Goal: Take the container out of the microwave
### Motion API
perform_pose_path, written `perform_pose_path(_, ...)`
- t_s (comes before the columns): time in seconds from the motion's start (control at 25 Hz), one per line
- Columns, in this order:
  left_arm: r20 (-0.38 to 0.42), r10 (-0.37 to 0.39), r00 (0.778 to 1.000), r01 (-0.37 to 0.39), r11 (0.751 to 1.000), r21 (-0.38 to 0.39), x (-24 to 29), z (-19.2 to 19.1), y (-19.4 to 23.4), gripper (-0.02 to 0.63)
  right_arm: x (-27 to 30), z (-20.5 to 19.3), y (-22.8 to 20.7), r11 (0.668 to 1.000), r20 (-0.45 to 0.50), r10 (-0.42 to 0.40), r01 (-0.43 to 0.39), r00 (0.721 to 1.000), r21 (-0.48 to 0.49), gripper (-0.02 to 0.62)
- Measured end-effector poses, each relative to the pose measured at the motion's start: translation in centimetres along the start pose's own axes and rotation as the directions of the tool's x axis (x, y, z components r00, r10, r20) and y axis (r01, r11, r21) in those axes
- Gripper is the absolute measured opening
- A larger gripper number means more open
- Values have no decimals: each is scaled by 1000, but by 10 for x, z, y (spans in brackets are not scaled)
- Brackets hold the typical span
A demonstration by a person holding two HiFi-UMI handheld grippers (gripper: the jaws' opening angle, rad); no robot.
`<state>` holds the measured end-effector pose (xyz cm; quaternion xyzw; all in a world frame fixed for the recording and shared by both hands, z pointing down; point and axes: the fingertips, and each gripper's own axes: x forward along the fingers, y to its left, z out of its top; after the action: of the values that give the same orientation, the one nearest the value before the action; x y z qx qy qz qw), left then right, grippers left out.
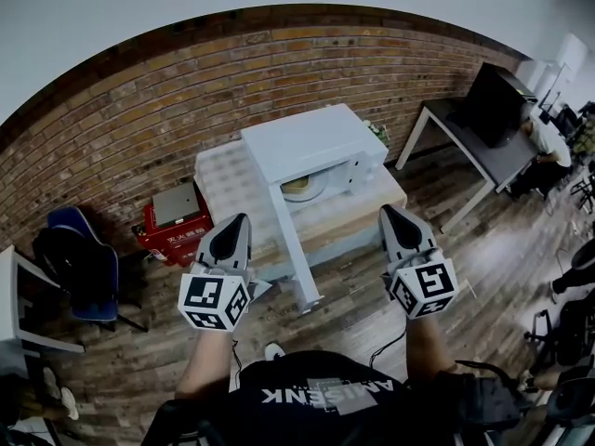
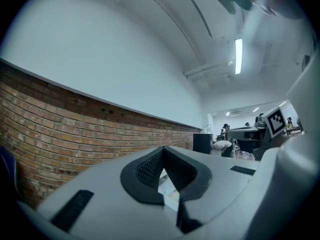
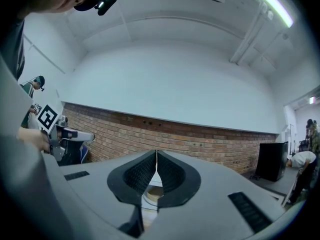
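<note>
The container, a round tan dish, sits inside the white microwave at the centre of the head view, behind its door, which stands swung open toward the bottom of the frame. The microwave stands on a wooden table against a brick wall. The left gripper at lower left and the right gripper at lower right are well apart from it, each with jaws closed together and empty.

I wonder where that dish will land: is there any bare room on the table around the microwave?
Bare: the pale table top left of the white box-shaped microwave, and the strip before its mouth, right of the open white door. Crowded: inside, around the round tan container.
</note>
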<state>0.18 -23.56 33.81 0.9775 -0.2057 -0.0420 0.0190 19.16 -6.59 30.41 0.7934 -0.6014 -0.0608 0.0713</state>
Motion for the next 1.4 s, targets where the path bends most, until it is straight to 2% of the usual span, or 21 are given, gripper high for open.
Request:
perform_pose_path(0.36,28,-36,999,37,999,-25,6,-3,40,12,32,3,12,998,0,-67,67,998,-15,41)
perform_pose_path(0.6,40,-38,998,40,999,-25,8,-1,41,11,45,8,6,997,15,-72,72,997,-27,43)
perform_pose_path(0.84,32,0,999,1,1000,-26,21,0,30,11,66,5,-11,1000,21,-18,19,1000,-12,43)
perform_pose_path(1.08,21,76,997,-76,997,-26,45,-2,18,12,100,-4,-38,998,19,69,-68,997,-9,43)
perform_pose_path(1.24,21,144,989,-143,989,-41,55,-4,18,12,120,-8,-46,989,19,144,-144,989,-34,43)
perform_pose_path(1.4,7,179,984,-178,983,-43,61,-12,15,12,133,-17,-48,978,18,202,-200,979,-63,43)
